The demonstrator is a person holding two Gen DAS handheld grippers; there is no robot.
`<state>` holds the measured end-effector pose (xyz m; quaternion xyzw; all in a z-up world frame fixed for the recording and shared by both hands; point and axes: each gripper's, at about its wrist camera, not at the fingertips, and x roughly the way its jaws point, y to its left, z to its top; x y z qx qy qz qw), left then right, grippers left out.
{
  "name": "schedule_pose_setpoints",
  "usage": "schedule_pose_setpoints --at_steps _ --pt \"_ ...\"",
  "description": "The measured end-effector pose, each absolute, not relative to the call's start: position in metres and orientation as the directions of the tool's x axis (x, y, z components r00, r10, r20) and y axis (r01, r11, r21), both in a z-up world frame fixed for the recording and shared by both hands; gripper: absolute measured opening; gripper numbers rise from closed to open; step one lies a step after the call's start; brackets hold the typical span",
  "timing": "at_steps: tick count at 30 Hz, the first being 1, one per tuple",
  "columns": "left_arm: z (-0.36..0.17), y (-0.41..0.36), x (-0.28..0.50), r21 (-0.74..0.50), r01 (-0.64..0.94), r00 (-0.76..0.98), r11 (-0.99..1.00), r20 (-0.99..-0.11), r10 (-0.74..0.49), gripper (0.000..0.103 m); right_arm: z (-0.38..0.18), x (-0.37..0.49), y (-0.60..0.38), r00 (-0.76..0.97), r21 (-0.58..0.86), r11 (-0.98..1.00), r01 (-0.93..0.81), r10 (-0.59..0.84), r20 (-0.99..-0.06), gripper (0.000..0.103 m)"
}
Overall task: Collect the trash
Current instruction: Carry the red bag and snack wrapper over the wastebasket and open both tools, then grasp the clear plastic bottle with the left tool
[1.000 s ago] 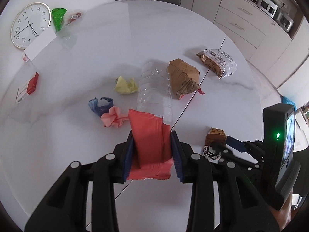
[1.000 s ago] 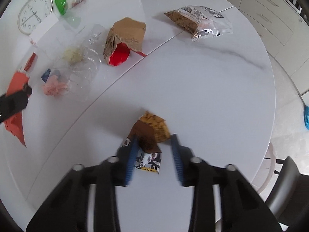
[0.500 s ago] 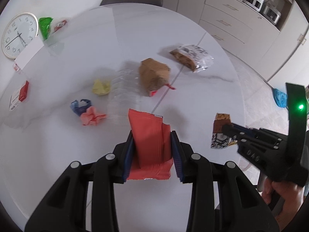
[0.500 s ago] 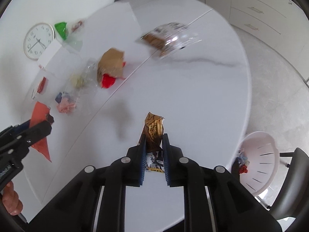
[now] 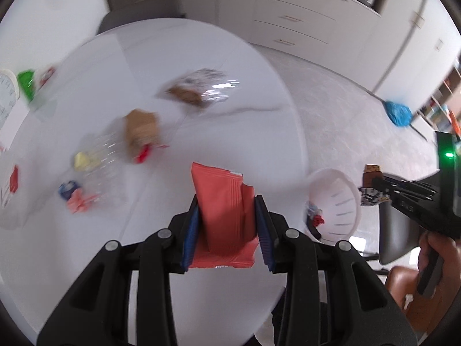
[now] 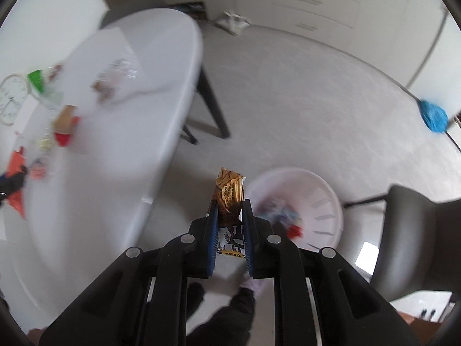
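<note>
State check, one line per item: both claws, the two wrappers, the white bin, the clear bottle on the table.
left claw: shut on red wrapper
red wrapper: held upright, over the table edge
right claw: shut on brown wrapper
brown wrapper: pinched, off the table, beside the bin
white bin: on the floor, open-topped, some trash inside
clear bottle: lying on the table, blurred

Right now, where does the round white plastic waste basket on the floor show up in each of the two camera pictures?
Left wrist view: white plastic waste basket, right of centre, beyond the table's edge.
Right wrist view: basket, lower centre-right, just past the gripper's fingers.
Shared landmark: blue mop head on the floor.
</note>
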<state>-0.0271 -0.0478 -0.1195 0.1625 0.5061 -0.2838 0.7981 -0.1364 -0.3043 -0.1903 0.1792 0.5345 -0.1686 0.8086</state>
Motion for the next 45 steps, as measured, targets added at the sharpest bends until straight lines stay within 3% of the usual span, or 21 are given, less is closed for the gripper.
schedule_pose_setpoints --at_steps 5,8,11,12,13,18,27,30,32,35,40,45 --pt "-0.122 -0.100 -0.055 -0.073 0.692 0.252 0.718 -0.907 -0.336 0.036 -0.221 -0.159 -0.345 0.321 0.113 0.858 0.501 -0.063 -0.945 0.017" --pt "-0.126 -0.130 -0.069 -0.081 0.729 0.221 0.680 -0.912 -0.346 0.036 -0.234 -0.160 -0.361 0.307 0.126 0.855 0.503 -0.040 -0.951 0.024" --pt "-0.132 -0.155 -0.080 -0.107 0.747 0.180 0.656 -0.918 -0.354 0.036 -0.245 -0.162 -0.376 0.292 0.139 0.851 0.507 -0.017 -0.956 0.046" --pt "-0.133 -0.162 -0.082 -0.116 0.751 0.167 0.650 -0.919 -0.357 0.036 -0.246 -0.163 -0.380 0.292 0.141 0.848 0.511 -0.016 -0.956 0.061" --pt "-0.135 -0.170 -0.085 -0.118 0.756 0.159 0.644 -0.921 -0.355 0.036 -0.245 -0.164 -0.383 0.291 0.137 0.846 0.516 -0.023 -0.956 0.069" --pt "-0.145 -0.209 -0.099 -0.124 0.783 0.125 0.609 -0.928 -0.350 0.036 -0.236 -0.177 -0.400 0.290 0.099 0.836 0.539 -0.074 -0.954 0.086" --pt "-0.157 -0.261 -0.121 -0.157 0.817 0.066 0.555 -0.931 -0.360 0.036 -0.200 -0.222 -0.443 0.327 0.107 0.780 0.617 -0.129 -0.936 0.093" --pt "-0.160 -0.275 -0.130 -0.166 0.827 0.049 0.537 -0.930 -0.364 0.050 -0.190 -0.231 -0.453 0.337 0.111 0.771 0.627 -0.140 -0.931 0.094" --pt "-0.161 -0.280 -0.134 -0.157 0.830 0.058 0.536 -0.930 -0.362 0.071 -0.186 -0.235 -0.457 0.342 0.110 0.769 0.629 -0.147 -0.928 0.094" --pt "-0.159 -0.287 -0.143 -0.144 0.839 0.067 0.524 -0.929 -0.363 0.083 -0.181 -0.237 -0.462 0.351 0.112 0.770 0.628 -0.152 -0.924 0.094" --pt "-0.156 -0.290 -0.150 -0.126 0.844 0.089 0.522 -0.926 -0.366 0.091 -0.180 -0.237 -0.463 0.357 0.118 0.776 0.620 -0.145 -0.923 0.094" --pt "-0.152 -0.287 -0.150 -0.121 0.837 0.101 0.534 -0.924 -0.368 0.092 -0.179 -0.235 -0.457 0.363 0.122 0.786 0.606 -0.137 -0.921 0.094"
